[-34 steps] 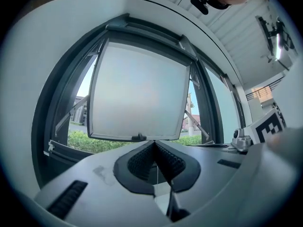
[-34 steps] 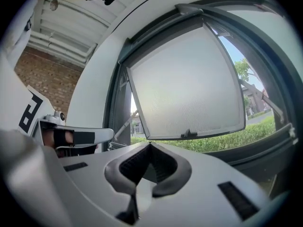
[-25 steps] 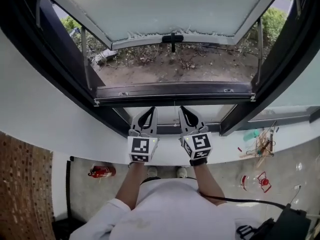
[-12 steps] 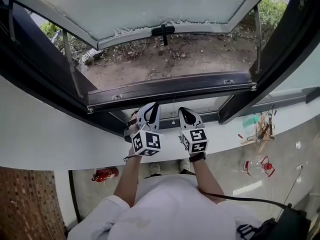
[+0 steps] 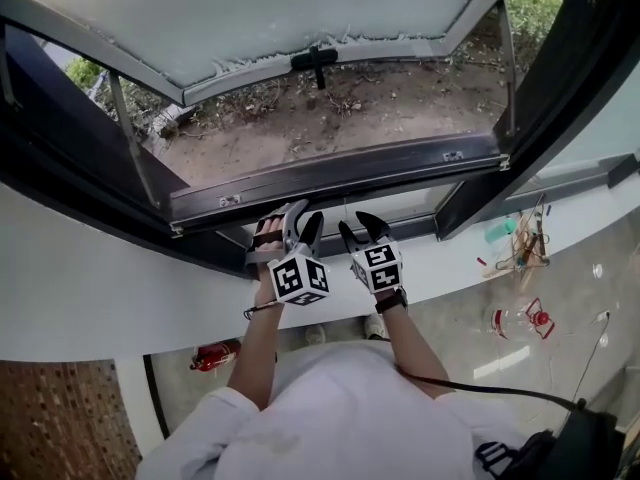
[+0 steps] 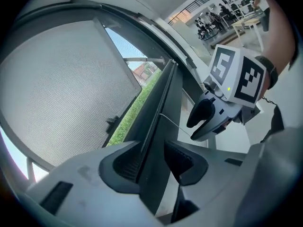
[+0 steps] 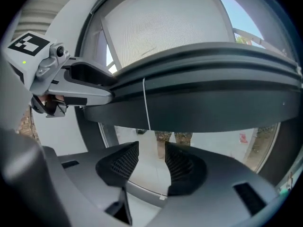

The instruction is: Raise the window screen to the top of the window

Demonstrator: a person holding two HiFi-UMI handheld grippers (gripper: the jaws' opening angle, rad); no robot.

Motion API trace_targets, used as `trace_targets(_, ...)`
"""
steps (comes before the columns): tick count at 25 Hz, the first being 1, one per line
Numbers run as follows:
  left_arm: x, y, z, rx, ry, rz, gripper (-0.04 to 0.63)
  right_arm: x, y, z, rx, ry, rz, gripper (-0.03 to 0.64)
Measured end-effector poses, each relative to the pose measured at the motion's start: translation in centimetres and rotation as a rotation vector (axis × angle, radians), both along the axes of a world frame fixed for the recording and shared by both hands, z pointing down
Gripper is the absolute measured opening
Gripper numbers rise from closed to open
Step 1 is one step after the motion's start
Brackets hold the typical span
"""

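The screen's dark bottom bar [image 5: 330, 176] runs across the window opening, and a thin white cord [image 7: 146, 105] hangs from its middle. Both grippers sit just under it, side by side. My left gripper [image 5: 303, 220] is rolled to one side; its jaws are opening and stand apart. In the left gripper view the bar's edge [image 6: 158, 126] runs between the left gripper [image 6: 154, 162] jaws, with no firm grip showing. My right gripper [image 5: 358, 228] is also opening; the right gripper [image 7: 151, 162] has nothing between its jaws, and the bar [image 7: 203, 103] passes above them.
A pale mesh-like sash [image 5: 300, 8] with a black handle [image 5: 315, 60] tilts outward over bare ground. The dark window frame [image 5: 80, 168] meets a white sill [image 5: 120, 268]. Below are a red fire extinguisher [image 5: 215, 353], clutter [image 5: 525, 253] at right and a black cable [image 5: 480, 396].
Both grippers were shut close under the bar; now both stand open. They have sunk a little, and the left one has rolled so its marker cube sits tilted.
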State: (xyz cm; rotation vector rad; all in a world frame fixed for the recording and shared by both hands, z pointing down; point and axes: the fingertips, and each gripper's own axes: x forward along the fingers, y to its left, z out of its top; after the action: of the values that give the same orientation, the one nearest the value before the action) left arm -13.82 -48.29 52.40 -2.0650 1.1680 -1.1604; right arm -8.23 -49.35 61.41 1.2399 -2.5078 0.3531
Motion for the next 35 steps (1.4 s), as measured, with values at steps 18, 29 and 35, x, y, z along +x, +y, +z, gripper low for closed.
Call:
trace_targets(18, -0.5, -0.3, 0.1, 0.047, -0.103, -0.004, 0.124, -1.9, -0.9, 3.6, 0.021, -0.036, 0.060, 0.003)
trace_targets(29, -0.7, -0.3, 0.2, 0.058, -0.108, -0.014, 0.124, 2.0, 2.0, 8.8, -0.103, 0.035, 0.134, 0.002)
trace_targets(35, -0.6, -0.4, 0.1, 0.074, -0.099, -0.008, 0.124, 6.8, 7.6, 18.6, -0.348, 0.108, 0.202, 0.002)
